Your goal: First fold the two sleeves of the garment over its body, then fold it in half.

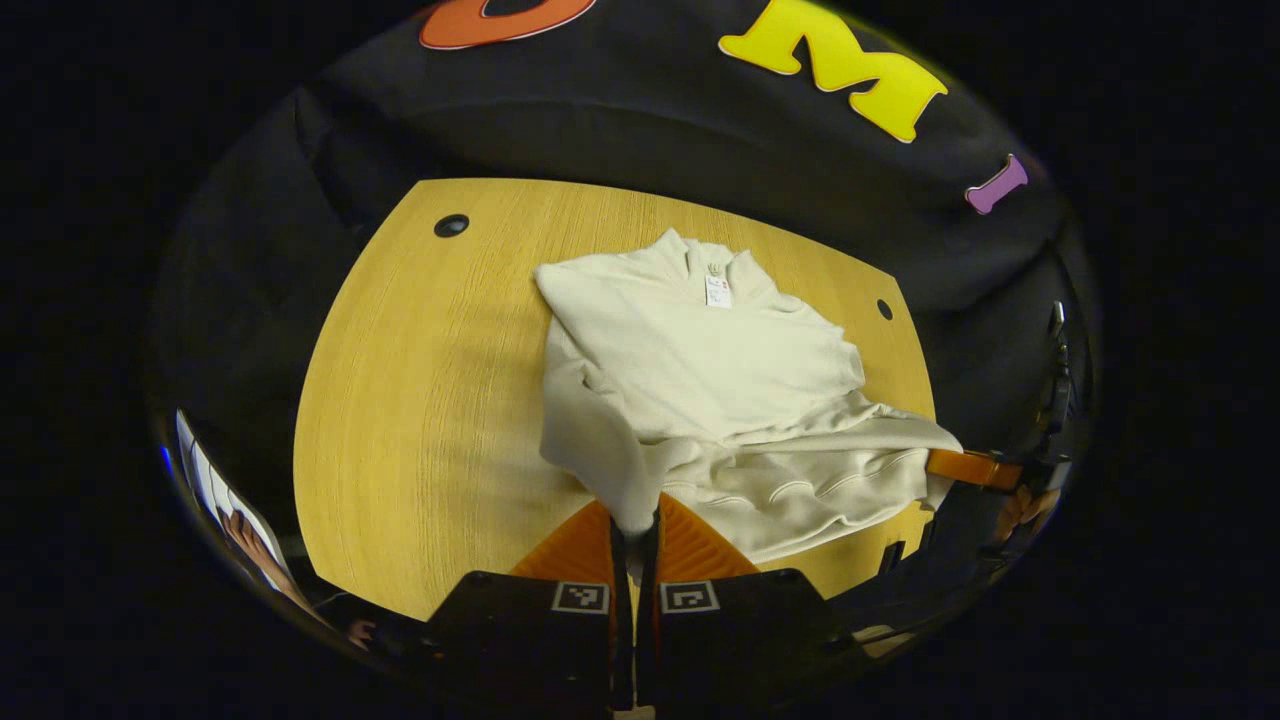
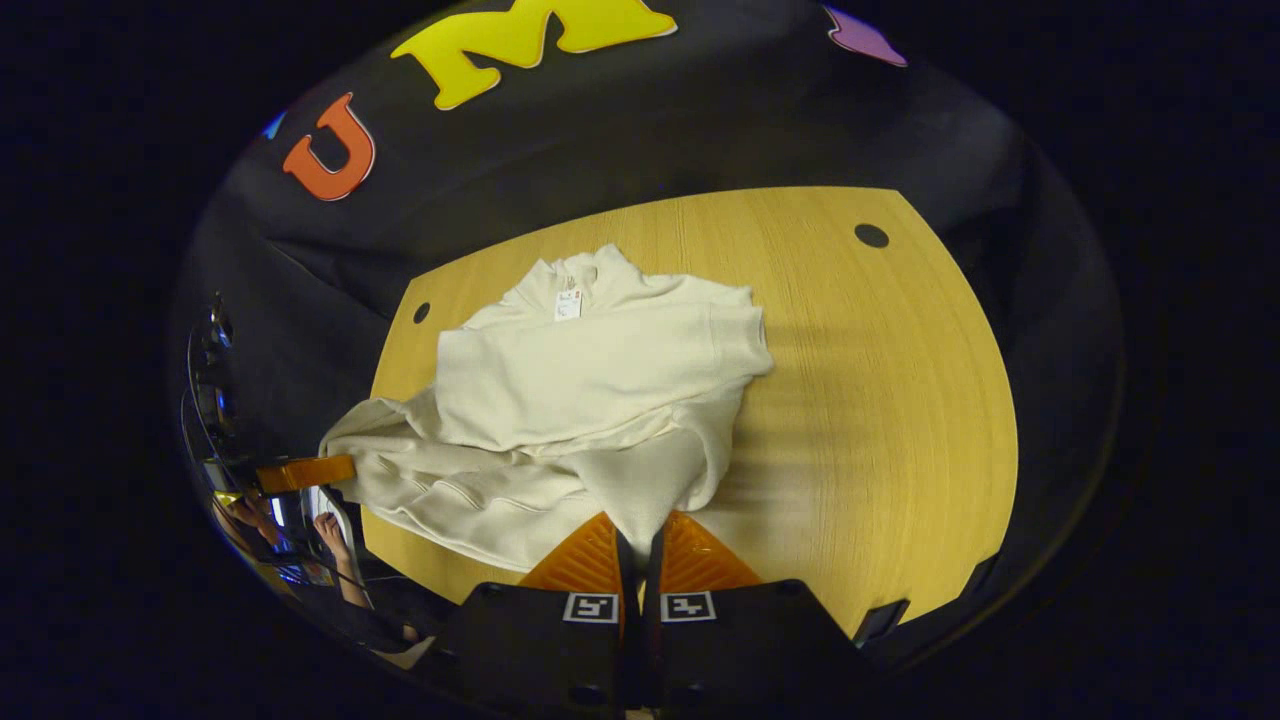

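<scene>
The cream garment (image 1: 700, 390) lies mid-frame on the tabletop (image 1: 420, 400), collar toward the top, hem toward the bottom. The left claw (image 1: 634, 525) pinches its lower fabric; the right claw (image 2: 640, 535) likewise grips cloth at bottom centre.

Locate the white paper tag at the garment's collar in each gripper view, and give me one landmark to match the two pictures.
Left gripper view: the tag sits above centre, slightly right, at the collar on the far end of the cream garment.
Right gripper view: the tag sits above centre, slightly left, at the same collar.
Shared landmark: the wooden table, with a dark round hole near its far corner.
</scene>
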